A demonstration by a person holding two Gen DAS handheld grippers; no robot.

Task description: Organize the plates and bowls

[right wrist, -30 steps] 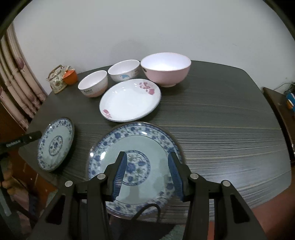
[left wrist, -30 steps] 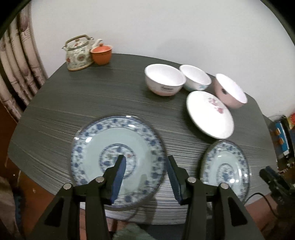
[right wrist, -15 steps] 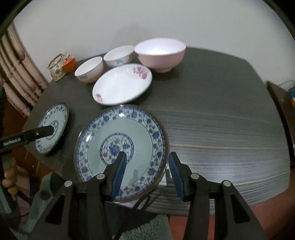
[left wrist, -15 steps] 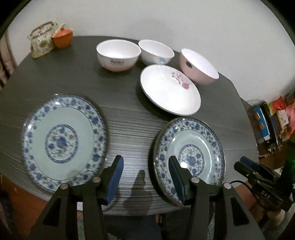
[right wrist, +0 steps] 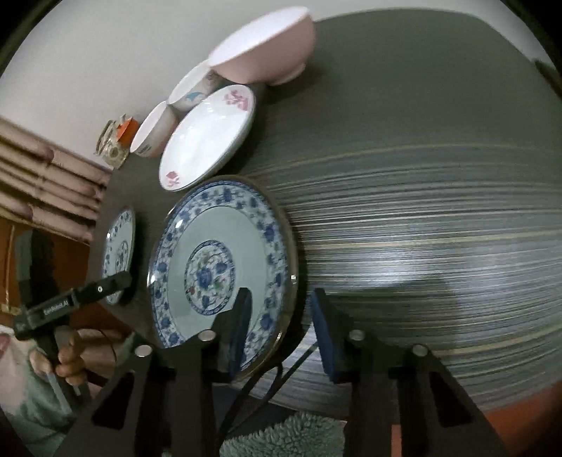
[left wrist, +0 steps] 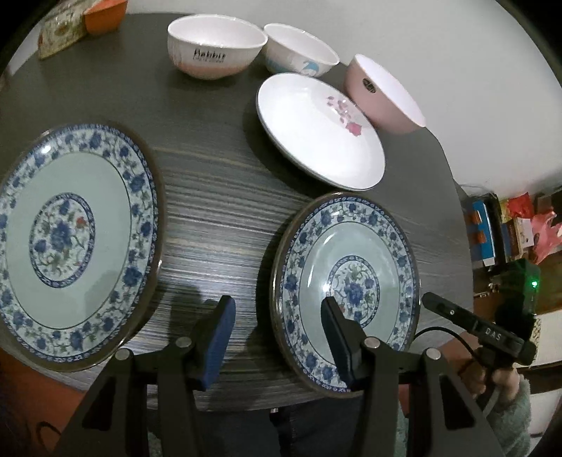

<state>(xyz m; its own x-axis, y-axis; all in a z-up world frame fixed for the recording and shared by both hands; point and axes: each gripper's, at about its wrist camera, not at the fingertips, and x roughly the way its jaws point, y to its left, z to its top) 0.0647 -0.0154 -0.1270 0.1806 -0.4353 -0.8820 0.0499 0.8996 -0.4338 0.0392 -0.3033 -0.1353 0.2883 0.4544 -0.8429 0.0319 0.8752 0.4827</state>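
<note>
Two blue-patterned plates lie on the dark table: a left plate (left wrist: 73,242) and a right plate (left wrist: 346,277). A white plate with pink flowers (left wrist: 316,130) lies behind them. A white "Rabbit" bowl (left wrist: 214,49), a white bowl with a blue print (left wrist: 300,51) and a pink bowl (left wrist: 384,96) stand at the back. My left gripper (left wrist: 275,334) is open, its jaws straddling the near left rim of the right plate. My right gripper (right wrist: 281,330) is open, straddling that same plate's (right wrist: 224,263) right rim. The left plate (right wrist: 119,249) shows beyond it.
A teapot (left wrist: 61,33) and an orange cup (left wrist: 105,15) stand at the table's back left corner. Curtains (right wrist: 45,182) hang at the left. Boxes and bags (left wrist: 509,225) lie on the floor right of the table (right wrist: 421,211).
My left gripper moved right, from over the left plate to the right plate's left rim. My right gripper tilted and shifted right to the same plate's right rim. Both stayed open.
</note>
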